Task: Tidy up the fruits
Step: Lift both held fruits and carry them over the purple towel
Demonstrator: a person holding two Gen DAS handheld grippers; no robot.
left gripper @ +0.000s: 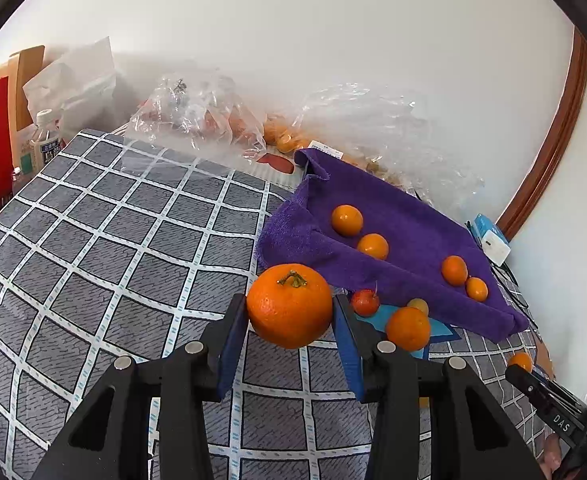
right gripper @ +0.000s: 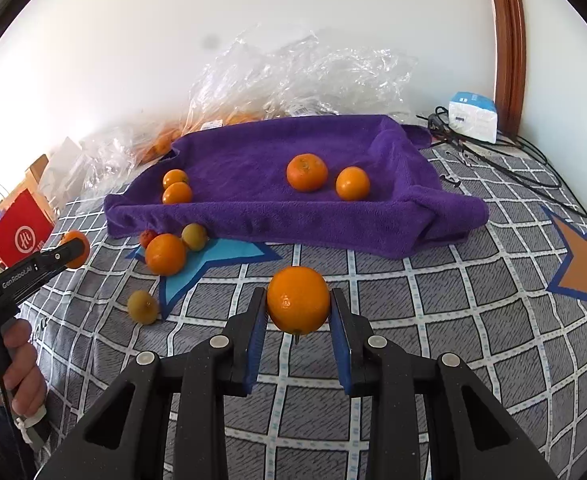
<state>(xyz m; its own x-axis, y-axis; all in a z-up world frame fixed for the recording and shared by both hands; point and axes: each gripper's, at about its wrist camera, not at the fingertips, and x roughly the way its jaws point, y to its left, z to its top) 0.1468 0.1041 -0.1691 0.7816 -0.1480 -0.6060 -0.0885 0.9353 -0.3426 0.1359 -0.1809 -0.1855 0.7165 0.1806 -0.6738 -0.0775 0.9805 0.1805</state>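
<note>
Left wrist view: left gripper (left gripper: 291,310) clamps a dimpled, stem-topped mandarin (left gripper: 289,305) above the checked cloth (left gripper: 105,216).
Towel: fuzzy purple towel (left gripper: 393,216), rumpled, cradling 4 glossy oranges.
Right wrist view: right gripper (right gripper: 298,306) pinches a smooth round orange (right gripper: 298,299), just short of the towel's front fold.

Home bedroom, checked bedsheet (right gripper: 433,300), wooden door frame (right gripper: 507,40), shopping bags (left gripper: 197,116)
</note>
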